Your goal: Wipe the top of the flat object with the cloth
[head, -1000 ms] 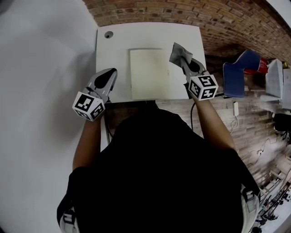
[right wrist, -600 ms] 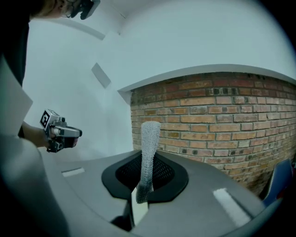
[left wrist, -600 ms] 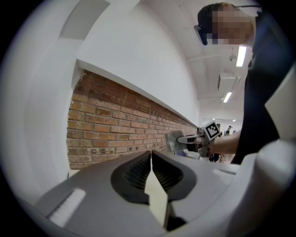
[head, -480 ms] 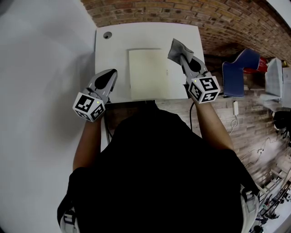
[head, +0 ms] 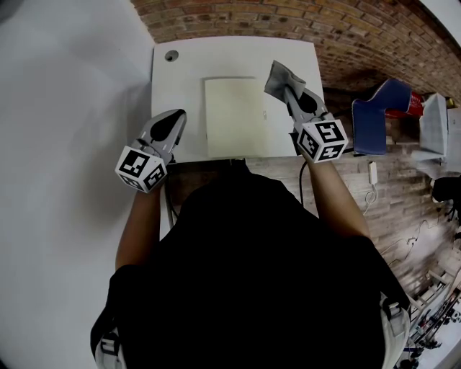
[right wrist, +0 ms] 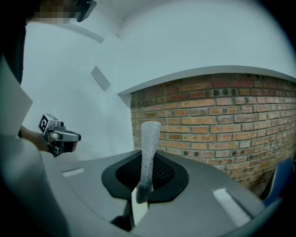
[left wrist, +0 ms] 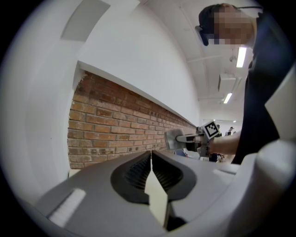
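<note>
A pale yellow flat board (head: pixel 234 117) lies in the middle of the small white table (head: pixel 187 79). My right gripper (head: pixel 290 92) is shut on a grey cloth (head: pixel 281 78), held above the table just right of the board; in the right gripper view the cloth (right wrist: pixel 148 152) stands up between the jaws. My left gripper (head: pixel 173 119) is shut and holds nothing, hovering over the table's left front corner; its jaws (left wrist: pixel 151 159) meet with no gap. From the left gripper view, the right gripper (left wrist: pixel 182 138) with the cloth shows across the way.
A brick wall (head: pixel 288 21) runs behind and right of the table. A round cable hole (head: pixel 171 55) sits in the table's back left corner. A blue chair (head: pixel 378 115) stands to the right. White wall fills the left. My own body hides the table's front edge.
The right gripper with the cloth has risen and shifted slightly back and left, toward the board's far right corner. The left gripper has not moved.
</note>
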A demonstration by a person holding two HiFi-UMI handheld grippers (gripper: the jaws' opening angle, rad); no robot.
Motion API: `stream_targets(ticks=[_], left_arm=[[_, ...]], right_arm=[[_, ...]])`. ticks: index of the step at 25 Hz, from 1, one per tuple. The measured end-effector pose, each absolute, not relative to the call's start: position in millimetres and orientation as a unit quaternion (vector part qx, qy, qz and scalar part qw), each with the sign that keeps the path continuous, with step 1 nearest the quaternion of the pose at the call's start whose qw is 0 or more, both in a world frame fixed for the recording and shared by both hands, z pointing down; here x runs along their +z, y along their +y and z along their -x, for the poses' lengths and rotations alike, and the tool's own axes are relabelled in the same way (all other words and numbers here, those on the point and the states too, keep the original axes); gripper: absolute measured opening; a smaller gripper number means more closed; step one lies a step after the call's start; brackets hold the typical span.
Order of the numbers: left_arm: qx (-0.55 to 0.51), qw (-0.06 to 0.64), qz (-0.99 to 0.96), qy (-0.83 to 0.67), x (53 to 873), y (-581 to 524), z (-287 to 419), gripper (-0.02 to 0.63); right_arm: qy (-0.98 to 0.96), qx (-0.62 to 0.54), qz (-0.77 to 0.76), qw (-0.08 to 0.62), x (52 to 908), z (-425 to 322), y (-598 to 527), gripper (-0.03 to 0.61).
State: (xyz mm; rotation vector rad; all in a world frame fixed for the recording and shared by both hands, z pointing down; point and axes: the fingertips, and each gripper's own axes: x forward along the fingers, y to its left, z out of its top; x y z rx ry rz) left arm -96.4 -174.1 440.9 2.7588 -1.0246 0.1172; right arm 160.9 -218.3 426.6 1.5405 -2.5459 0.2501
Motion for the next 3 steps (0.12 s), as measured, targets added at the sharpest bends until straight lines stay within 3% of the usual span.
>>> stream_targets(ticks=[3], left_arm=[[0.040, 0.100, -0.932, -0.347, 443.6, -170.1, 98.8, 0.006]], right_arm=[[-0.850, 0.087, -0.513, 0.080, 430.6, -159.1, -215.8, 0.009]])
